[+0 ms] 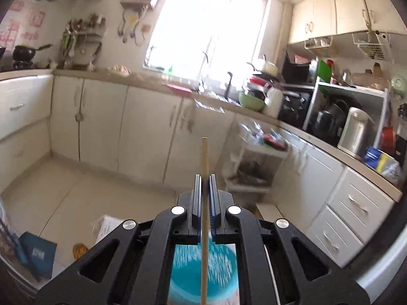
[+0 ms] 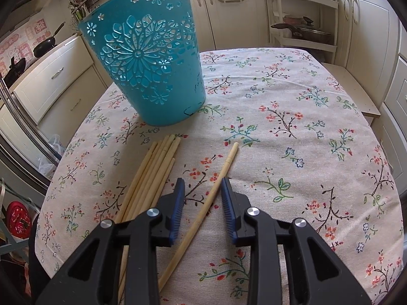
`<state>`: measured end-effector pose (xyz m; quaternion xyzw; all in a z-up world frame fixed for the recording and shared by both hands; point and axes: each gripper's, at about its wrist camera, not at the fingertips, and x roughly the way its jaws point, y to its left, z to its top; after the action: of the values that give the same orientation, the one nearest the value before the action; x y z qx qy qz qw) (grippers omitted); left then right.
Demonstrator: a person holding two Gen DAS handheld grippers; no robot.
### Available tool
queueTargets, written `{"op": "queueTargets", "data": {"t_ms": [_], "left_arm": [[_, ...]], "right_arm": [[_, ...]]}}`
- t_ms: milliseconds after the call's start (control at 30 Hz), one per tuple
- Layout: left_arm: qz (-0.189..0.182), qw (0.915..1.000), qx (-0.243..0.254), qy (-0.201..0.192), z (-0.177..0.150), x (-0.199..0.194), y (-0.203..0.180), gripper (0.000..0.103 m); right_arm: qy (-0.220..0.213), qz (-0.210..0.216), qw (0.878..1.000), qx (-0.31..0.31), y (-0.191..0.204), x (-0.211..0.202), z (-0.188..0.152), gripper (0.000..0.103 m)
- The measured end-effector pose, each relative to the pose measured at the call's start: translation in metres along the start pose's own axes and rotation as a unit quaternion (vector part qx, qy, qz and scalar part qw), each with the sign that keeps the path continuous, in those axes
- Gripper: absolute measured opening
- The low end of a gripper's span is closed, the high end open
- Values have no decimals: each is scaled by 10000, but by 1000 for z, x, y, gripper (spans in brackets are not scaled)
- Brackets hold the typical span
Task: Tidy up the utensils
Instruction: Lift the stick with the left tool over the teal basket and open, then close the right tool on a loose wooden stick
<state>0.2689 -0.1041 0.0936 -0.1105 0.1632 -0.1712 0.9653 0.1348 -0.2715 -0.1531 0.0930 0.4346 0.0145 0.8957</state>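
Observation:
My left gripper [image 1: 204,178] is shut on a wooden chopstick [image 1: 204,157], held upright above the teal holder [image 1: 203,272], whose open top shows below the jaws. In the right wrist view the teal cut-out holder [image 2: 150,61] stands on the floral tablecloth [image 2: 292,132]. My right gripper [image 2: 202,185] is open and low over the table, its jaws on either side of a single chopstick [image 2: 218,178]. A bundle of several chopsticks [image 2: 152,175] lies just left of the jaws.
Kitchen cabinets and a cluttered counter [image 1: 267,106] ring the room. A white rack [image 2: 302,17] with a pan stands behind the table. A step [image 2: 353,86] sits at the table's right edge. A wok [image 2: 47,43] rests on the left counter.

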Motion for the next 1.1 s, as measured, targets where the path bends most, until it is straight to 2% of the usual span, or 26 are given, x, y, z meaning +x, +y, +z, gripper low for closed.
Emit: {"op": "queueTargets", "data": {"t_ms": [100, 233, 433, 467, 500, 533, 567, 600, 633, 733, 833, 1000, 1100], "left_arm": [[258, 9994, 74, -199, -4, 22, -7, 5], [493, 9985, 243, -78, -31, 52, -9, 5], [660, 9923, 672, 809, -79, 74, -5, 7], [652, 9918, 673, 865, -87, 71, 0, 9], [650, 9916, 665, 897, -91, 65, 4, 16], [666, 9918, 641, 877, -94, 57, 9, 29], [716, 9926, 580, 797, -96, 43, 15, 37], [794, 9932, 492, 694, -96, 28, 24, 53], [856, 9935, 413, 622, -98, 15, 32, 60], [970, 9928, 240, 667, -108, -10, 55, 66], [1147, 9888, 119, 948, -130, -20, 85, 70], [1352, 9760, -209, 1693, -179, -4, 132, 70], [1337, 9696, -400, 2011, -201, 7, 147, 70]], "right_arm": [[0, 19, 10000, 0, 0, 0, 0, 31], [2, 54, 10000, -11, 0, 1, 1, 33], [0, 126, 9999, 40, -3, 1, 2, 33], [1, 132, 9999, 45, -3, 1, 2, 33], [1, 139, 9999, 51, -3, 1, 2, 33], [1, 150, 9999, 58, -4, 1, 2, 33], [2, 169, 9998, 74, -4, 0, 1, 33], [5, 184, 9998, 88, -5, 0, 2, 33], [12, 209, 9997, 115, -6, 0, 2, 33], [42, 283, 9994, 211, -10, 1, 2, 33], [98, 327, 9987, 382, -14, -1, 2, 33], [203, -148, 9996, 142, 0, 5, 8, 31], [239, -478, 9985, 141, 3, 13, 18, 24]]}}
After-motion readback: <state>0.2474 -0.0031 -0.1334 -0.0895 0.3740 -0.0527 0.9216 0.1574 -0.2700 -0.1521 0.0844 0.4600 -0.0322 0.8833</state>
